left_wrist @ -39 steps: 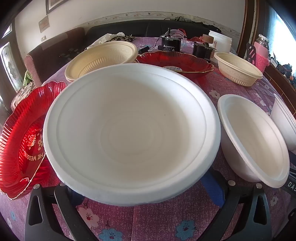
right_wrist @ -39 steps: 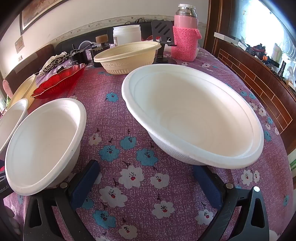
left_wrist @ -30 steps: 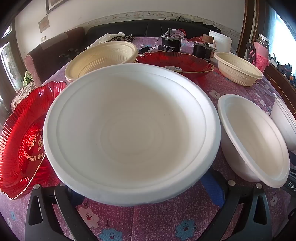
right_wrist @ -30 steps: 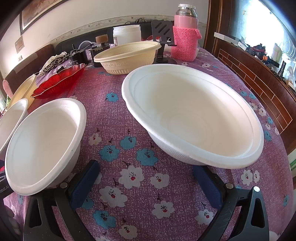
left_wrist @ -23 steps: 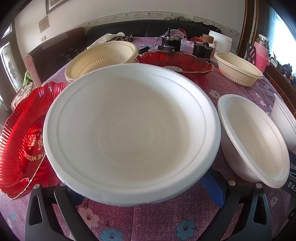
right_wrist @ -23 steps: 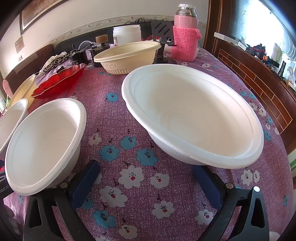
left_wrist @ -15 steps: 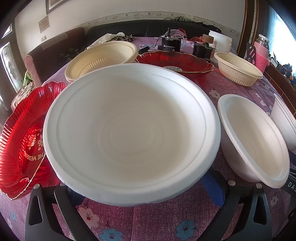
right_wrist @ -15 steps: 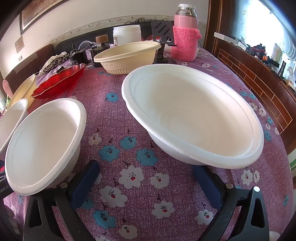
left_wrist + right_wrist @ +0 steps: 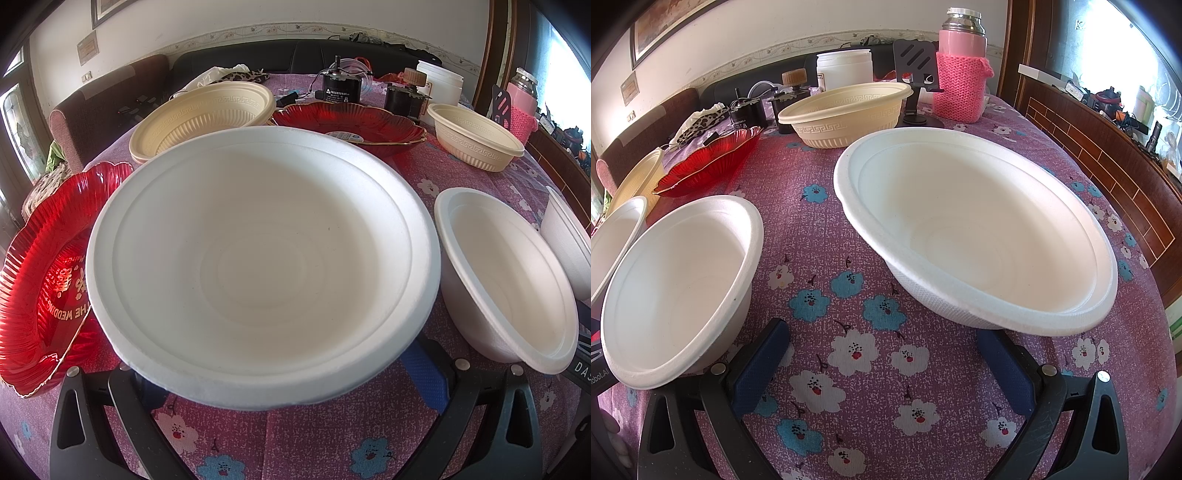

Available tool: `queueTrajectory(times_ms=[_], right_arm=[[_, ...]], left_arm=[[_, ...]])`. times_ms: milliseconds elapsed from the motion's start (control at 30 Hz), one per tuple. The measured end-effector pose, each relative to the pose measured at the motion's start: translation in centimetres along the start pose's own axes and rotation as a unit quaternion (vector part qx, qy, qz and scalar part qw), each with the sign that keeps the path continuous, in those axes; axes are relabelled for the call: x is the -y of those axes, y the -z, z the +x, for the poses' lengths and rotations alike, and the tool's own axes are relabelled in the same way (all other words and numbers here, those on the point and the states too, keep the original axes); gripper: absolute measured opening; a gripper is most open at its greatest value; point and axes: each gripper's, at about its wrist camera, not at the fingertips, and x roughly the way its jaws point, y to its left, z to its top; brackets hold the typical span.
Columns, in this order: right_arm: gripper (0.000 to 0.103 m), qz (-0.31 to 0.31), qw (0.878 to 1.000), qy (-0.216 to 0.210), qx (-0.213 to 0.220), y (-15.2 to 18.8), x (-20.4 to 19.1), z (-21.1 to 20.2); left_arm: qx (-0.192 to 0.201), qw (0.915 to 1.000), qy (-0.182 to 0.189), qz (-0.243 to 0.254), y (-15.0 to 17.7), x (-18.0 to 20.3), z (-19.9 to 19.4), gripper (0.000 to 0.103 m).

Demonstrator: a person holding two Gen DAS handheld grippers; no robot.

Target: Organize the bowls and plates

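Both grippers are spread wide, holding nothing. The left gripper [image 9: 280, 373] faces a white foam bowl [image 9: 264, 258] with a red plate [image 9: 40, 280] to its left. The right gripper [image 9: 882, 362] sits between a smaller foam bowl [image 9: 679, 288] and a large foam bowl [image 9: 979, 236] on the floral tablecloth [image 9: 849, 332].

Nothing changes across this stretch in either view. The left gripper [image 9: 284, 373] and right gripper [image 9: 882, 362] show no shift in framing, and their jaws sit at the same wide spread as in the earlier pictures. No bowl or plate on the flowered tablecloth [image 9: 849, 354] moves: the white foam bowls [image 9: 258, 258] and the red plates [image 9: 40, 280] keep their places.
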Motion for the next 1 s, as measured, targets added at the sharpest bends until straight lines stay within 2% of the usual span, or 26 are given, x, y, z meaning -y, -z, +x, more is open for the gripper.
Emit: queueTrajectory(times_ms=[100, 333, 467, 633, 733, 900, 933, 1000], right_arm=[[0.102, 0.000, 1.000, 0.000, 0.000, 0.0, 0.0, 0.0], [0.102, 0.001, 1.000, -0.003, -0.002, 0.1, 0.1, -0.1], [0.102, -0.002, 1.000, -0.010, -0.023, 0.2, 0.2, -0.2], [0.102, 0.005, 0.999, 0.001, -0.049, 1.4, 0.1, -1.4], [0.102, 0.004, 0.999, 0.001, -0.049, 1.6, 0.0, -1.5], [0.102, 0.011, 0.999, 0.007, -0.050, 2.2, -0.1, -1.9], [0.102, 0.009, 0.999, 0.006, -0.049, 2.3, -0.1, -2.1], [0.102, 0.006, 0.999, 0.000, -0.054, 2.7, 0.0, -2.4]], left_arm=[[-0.004, 1.0000, 0.003, 0.006, 0.1, 0.0, -0.1, 0.103], [-0.046, 0.9985, 0.015, 0.024, 1.6, 0.3, -1.6, 0.103], [-0.014, 0.9996, 0.013, 0.022, 3.1, 0.6, -2.3, 0.103], [-0.010, 0.9997, 0.008, 0.019, 3.4, 0.6, -2.6, 0.103], [-0.007, 0.9997, 0.001, 0.022, 3.6, 0.6, -2.9, 0.103], [-0.028, 0.9981, 0.038, 0.041, 4.1, 0.0, -3.5, 0.102], [-0.027, 0.9976, 0.054, 0.035, 4.4, -0.5, -4.2, 0.098], [-0.014, 0.9962, 0.083, 0.022, 4.9, -1.4, -5.9, 0.098]])
